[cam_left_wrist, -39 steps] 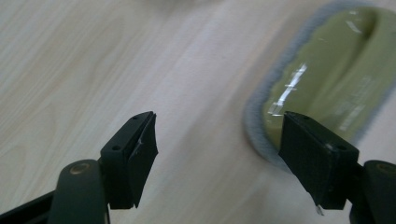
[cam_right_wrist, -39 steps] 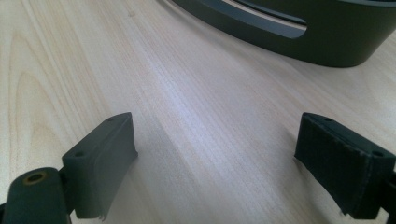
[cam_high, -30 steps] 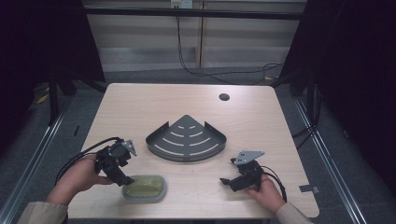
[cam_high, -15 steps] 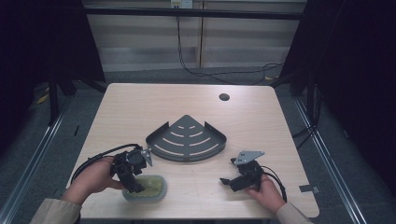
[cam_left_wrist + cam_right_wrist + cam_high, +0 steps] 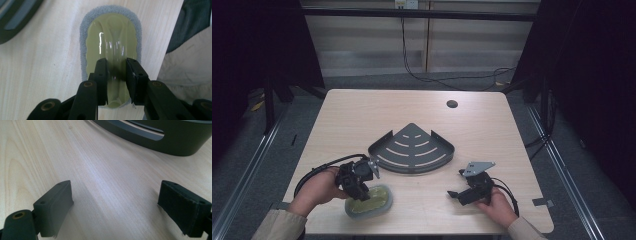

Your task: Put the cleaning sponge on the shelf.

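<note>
A grey sponge scrubber (image 5: 373,204) with a glossy yellow-green plastic grip (image 5: 112,37) lies flat near the table's front edge, left of centre. My left gripper (image 5: 356,191) points down over its near end. In the left gripper view the left gripper (image 5: 117,63) has both jaws pressed against the raised ridge of the grip. My right gripper (image 5: 456,194) rests low on the table at the front right, open. In the right gripper view the right gripper (image 5: 115,195) has only bare wood between its wide-apart jaws.
A dark fan-shaped corner rack (image 5: 412,150) with slotted floor sits mid-table, between and beyond the two grippers; its curved wall (image 5: 160,140) is just ahead of the right gripper. A round cable hole (image 5: 452,104) lies at the back. A sleeve (image 5: 185,75) hangs beside the table edge.
My left gripper moved right from the table's left side onto the scrubber and narrowed its jaws around the grip. The right gripper stayed still.
</note>
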Demonstrator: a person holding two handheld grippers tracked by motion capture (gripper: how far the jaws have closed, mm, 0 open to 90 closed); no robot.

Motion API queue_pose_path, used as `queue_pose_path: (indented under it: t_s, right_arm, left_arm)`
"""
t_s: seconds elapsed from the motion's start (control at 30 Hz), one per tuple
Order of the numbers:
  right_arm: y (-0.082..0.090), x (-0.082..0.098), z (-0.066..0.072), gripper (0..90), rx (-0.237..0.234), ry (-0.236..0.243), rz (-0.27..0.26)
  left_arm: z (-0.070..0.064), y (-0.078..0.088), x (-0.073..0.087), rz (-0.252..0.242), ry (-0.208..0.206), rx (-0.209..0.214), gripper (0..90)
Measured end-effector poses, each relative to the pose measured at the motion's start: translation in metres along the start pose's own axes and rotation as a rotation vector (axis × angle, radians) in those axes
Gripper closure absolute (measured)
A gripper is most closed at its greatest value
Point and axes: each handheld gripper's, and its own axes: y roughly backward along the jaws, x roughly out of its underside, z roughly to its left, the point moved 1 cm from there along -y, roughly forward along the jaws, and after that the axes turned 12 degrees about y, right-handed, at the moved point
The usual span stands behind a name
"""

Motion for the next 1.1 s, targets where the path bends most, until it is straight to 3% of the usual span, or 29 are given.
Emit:
queue_pose_path:
  t_s: [0.07,0.5,1.1]
  right_arm:
    - [0.0,0.0,0.0,11.5,0.0,0.0,0.0]
    - [0.0,0.0,0.0,11.5,0.001,-0.001,0.0]
    - [0.0,0.0,0.0,11.5,0.001,0.001,-0.002]
  left_arm:
    - [0.002,0.005,0.001,-0.019,0.014,-0.008,72.2]
    - [0.017,0.029,0.006,-0.019,0.118,-0.025,72.1]
    - [0.032,0.049,0.008,-0.027,0.234,-0.054,72.1]
